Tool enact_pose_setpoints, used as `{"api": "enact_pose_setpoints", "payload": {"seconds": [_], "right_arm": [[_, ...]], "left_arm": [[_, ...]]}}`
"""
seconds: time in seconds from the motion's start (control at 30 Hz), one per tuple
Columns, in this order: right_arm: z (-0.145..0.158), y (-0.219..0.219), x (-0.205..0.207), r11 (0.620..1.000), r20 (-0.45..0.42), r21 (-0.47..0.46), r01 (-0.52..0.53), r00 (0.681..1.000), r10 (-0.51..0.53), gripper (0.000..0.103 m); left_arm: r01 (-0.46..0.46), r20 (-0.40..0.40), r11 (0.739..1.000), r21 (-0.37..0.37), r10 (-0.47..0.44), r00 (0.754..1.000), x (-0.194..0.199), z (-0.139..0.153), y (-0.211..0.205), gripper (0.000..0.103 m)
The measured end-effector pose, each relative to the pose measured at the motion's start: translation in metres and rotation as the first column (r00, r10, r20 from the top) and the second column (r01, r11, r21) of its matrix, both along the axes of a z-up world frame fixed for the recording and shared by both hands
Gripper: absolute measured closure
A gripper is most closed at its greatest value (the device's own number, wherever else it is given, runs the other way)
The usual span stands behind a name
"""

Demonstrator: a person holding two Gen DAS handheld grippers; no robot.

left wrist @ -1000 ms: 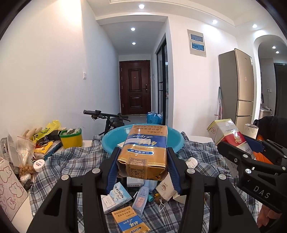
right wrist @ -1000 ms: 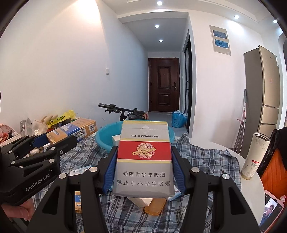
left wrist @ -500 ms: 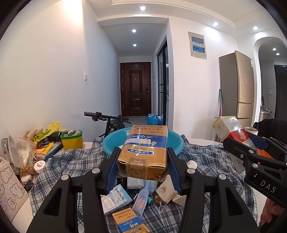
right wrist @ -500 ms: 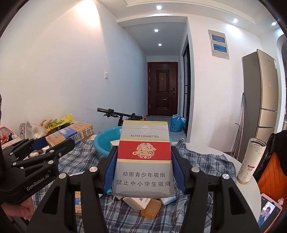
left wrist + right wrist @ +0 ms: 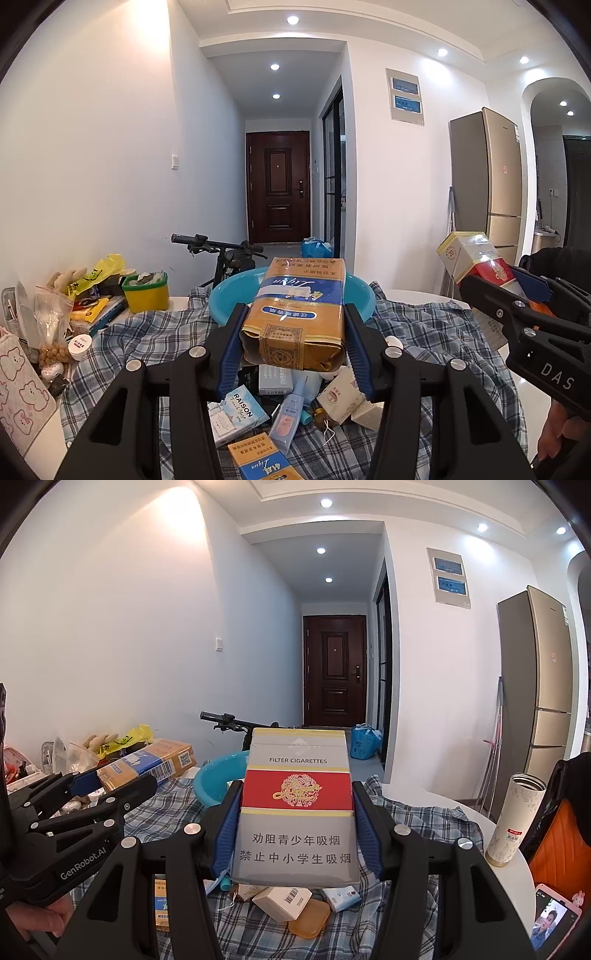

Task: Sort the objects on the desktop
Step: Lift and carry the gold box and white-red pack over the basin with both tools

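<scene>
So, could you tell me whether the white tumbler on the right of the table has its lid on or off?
Off. The white tumbler stands upright on the table, and its metal rim is open at the top, with no lid on it.

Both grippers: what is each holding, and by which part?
Left gripper clamps the gold-and-blue carton by its long sides; right gripper clamps the red-and-grey cigarette carton likewise.

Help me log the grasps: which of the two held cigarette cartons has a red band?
The grey carton in the right gripper; the left gripper holds a gold-and-blue carton with no red.
</scene>
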State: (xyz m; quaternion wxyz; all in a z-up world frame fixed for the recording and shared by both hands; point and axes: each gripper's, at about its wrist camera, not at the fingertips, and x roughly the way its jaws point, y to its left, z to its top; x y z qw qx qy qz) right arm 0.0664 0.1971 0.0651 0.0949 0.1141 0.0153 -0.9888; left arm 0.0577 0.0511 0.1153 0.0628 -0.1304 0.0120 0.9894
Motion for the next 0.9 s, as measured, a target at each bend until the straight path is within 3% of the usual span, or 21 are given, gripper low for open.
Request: {"api": "enact_pose_setpoints", "payload": {"seconds": [0.43, 0.9], "right_arm": [[0.012, -0.005, -0.013, 0.999, -0.023, 0.041, -0.027, 0.999, 0.028, 0.048], [0.038, -0.012, -0.035, 0.999, -0.105, 0.047, -0.002, 0.994, 0.007, 0.048]], "left_arm": [[-0.002, 0.005, 1.0, 0.004, 0.002, 1.0, -0.017, 0.005, 0.001, 0.049], [-0.019, -0.079, 1.0, 0.013, 0.02, 0.997, -0.049, 0.041, -0.003, 0.049]]}}
